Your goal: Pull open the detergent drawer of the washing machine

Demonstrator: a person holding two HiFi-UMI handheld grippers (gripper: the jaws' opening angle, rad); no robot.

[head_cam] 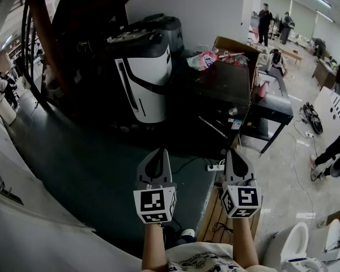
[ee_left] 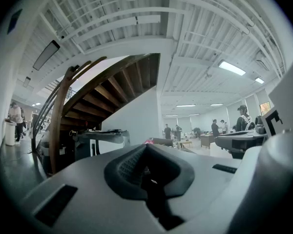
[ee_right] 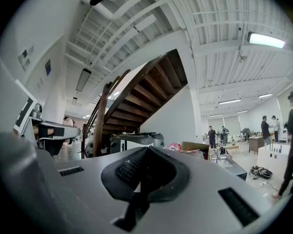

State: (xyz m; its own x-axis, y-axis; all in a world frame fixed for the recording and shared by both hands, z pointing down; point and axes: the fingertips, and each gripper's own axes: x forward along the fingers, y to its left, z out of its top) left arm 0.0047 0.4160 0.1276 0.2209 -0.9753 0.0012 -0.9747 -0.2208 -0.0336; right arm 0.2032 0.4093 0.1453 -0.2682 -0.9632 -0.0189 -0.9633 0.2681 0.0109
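Approach seems the step in hand: the left hand-held gripper (head_cam: 156, 153) and right hand-held gripper (head_cam: 236, 153) hang level at lower centre, each with jaws pressed together on nothing, well apart from the white-and-black washing machine (head_cam: 147, 81) at upper centre. Its detergent drawer is too dark to pick out. The next move likely calls for closing in and spreading one pair of jaws to catch the drawer front.

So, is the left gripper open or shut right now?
Shut and empty: in the left gripper view, the left gripper has its two jaws meeting at the tip, with nothing between them.
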